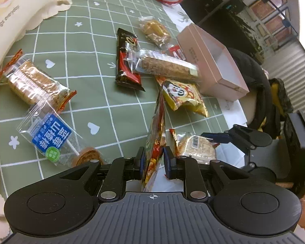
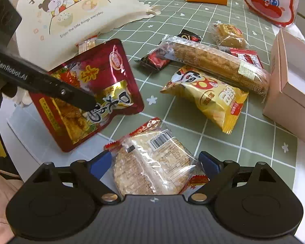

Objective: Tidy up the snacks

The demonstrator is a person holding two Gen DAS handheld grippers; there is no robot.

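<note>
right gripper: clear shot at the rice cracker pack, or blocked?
Probably yes. The right gripper is open, its fingers straddling the rice cracker pack without pressing it. The red pouch, held by the left gripper, sits clear.

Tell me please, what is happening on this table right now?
A person sorts snacks with two hand-held grippers. The left gripper is shut on a red foil pouch and holds it above the green checked tablecloth. The right gripper is open around a clear rice cracker packet, not gripping it. Other snacks lie beside an open pink box.
</note>
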